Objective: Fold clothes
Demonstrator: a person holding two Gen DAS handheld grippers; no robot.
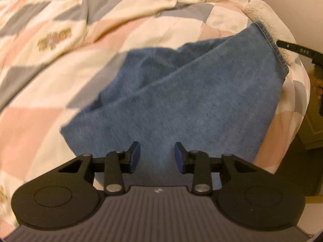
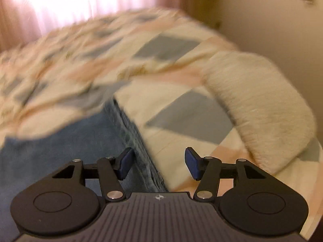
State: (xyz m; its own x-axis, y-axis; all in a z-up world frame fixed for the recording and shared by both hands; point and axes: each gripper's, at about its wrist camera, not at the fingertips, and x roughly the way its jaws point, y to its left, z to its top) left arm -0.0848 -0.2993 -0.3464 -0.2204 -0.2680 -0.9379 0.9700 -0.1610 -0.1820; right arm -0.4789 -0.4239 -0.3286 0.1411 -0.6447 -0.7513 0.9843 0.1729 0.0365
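Observation:
A pair of blue jeans lies on the bed, folded over with the hemmed leg ends at the far right. My left gripper is open and empty, hovering over the near edge of the denim. In the right wrist view the jeans fill the lower left, with a stitched hem edge running down the middle. My right gripper is open and empty, its left finger over the hem and its right finger over the quilt. Part of the right gripper shows at the right edge of the left wrist view.
The bed is covered by a quilt of cream, pink and grey patches, rumpled at the back. A cream fleece blanket edge lies along the right side of the bed. A wall and curtains stand beyond.

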